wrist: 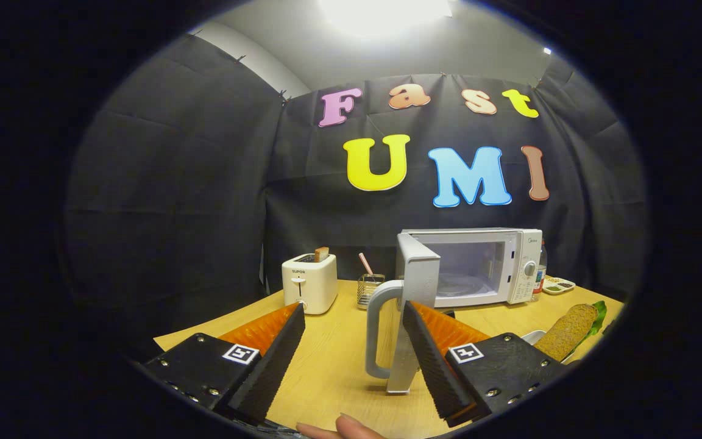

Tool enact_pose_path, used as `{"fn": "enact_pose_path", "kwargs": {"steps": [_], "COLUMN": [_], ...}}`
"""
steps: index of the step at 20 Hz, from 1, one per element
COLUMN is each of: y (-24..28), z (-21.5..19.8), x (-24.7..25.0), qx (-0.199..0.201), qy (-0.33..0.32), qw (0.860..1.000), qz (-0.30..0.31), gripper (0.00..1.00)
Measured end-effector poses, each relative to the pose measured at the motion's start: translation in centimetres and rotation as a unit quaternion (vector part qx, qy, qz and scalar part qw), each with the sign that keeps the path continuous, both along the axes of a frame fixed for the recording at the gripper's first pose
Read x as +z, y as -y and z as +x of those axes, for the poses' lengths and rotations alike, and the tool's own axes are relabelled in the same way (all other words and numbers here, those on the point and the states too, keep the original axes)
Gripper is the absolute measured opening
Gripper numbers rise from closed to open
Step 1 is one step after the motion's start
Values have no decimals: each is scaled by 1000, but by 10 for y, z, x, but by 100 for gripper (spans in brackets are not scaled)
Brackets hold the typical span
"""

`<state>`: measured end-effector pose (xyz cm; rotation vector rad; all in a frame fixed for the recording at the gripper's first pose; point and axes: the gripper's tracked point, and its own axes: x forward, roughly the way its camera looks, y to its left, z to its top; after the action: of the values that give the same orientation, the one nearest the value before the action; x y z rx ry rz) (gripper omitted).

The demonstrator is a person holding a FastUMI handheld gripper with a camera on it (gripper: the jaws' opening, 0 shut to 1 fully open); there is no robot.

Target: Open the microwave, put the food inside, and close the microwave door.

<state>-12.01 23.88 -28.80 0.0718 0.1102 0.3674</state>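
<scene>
The gripper (pixel 354 353) has its jaws spread wide with nothing between them but bare tabletop; the fingers (pixel 272 360) are black wedges with ribbed rubbery pads, orange backing behind. A fingertip (pixel 351 427) of the person shows just under them. Just ahead of the right finger the microwave door (pixel 415 286) stands swung fully open, edge-on, its grey loop handle (pixel 378 329) beside the right finger's tip, apart from it as far as I can tell. The microwave (pixel 479 265) itself is a white box beyond the fingers, cavity open and lit, glass turntable visible, so the opening step looks done and the way in is free. The food, a brown coarse-crusted bread loaf (pixel 567 332) on a white plate (pixel 534 335) with a green leaf, lies right of the right finger, not yet picked up; wide jaws probably suit its girth. Further left on the yellow wood-grain table (pixel 333 366) sit a white toaster (pixel 310 281) with a slice in its slot and a small glass cup (pixel 369 289) holding a straw.
</scene>
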Motion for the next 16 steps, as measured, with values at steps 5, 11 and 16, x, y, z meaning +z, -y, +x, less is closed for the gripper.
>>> {"fn": "enact_pose_path", "kwargs": {"steps": [5, 11, 16], "y": [53, 147, 257], "z": [-12, -3, 6], "x": [7, -20, -43], "qx": [-2, -50, -136], "qy": [24, 28, 29], "qw": [1000, 998, 990], "qz": [8, -18, -18], "gripper": [97, 98, 97]}}
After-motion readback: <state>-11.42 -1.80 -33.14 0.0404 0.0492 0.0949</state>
